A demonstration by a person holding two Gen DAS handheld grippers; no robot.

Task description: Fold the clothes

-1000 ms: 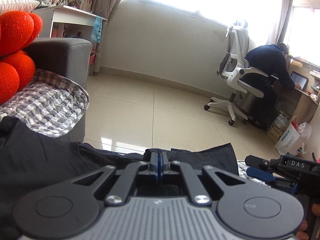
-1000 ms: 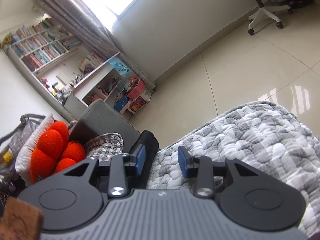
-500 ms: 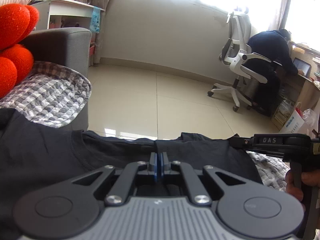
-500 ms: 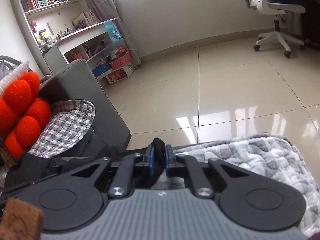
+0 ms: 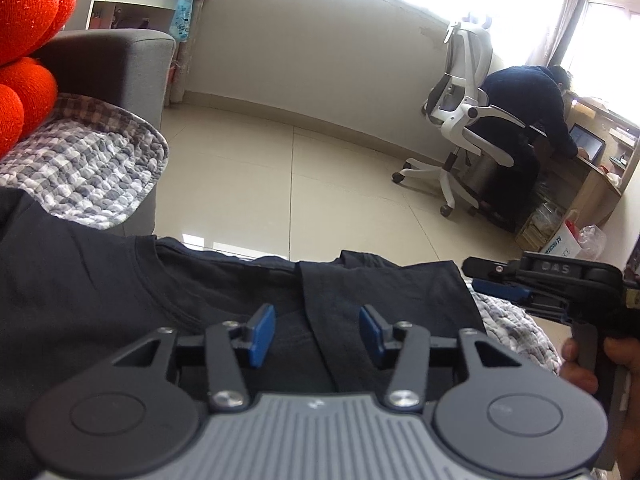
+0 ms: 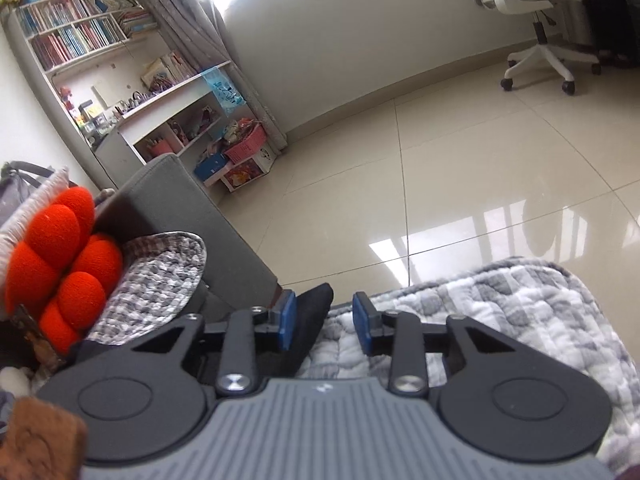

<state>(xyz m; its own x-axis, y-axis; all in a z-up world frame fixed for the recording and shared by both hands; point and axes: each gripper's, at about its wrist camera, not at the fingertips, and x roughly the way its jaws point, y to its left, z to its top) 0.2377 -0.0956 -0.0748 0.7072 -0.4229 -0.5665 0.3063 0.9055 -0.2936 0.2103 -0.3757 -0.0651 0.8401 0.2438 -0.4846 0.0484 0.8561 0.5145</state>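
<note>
An orange cushion (image 5: 28,48) is seen against a grey sofa (image 5: 120,64), with a checked blanket (image 5: 88,168) draped below. A white chair (image 5: 464,128) is occupied by a person (image 5: 524,96). Bookshelves (image 6: 76,36) are seen beyond

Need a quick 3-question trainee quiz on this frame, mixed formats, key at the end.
1. True or false: the left gripper is clamped on the dark T-shirt.
2. What lies under the garment on the right? A) grey quilted blanket B) bare wood C) carpet
3. Fill in: the cushion beside the sofa arm is ____.

Key: 1 false, its jaws have just opened and stand apart over the cloth; 2 A; 3 orange-red.
</note>
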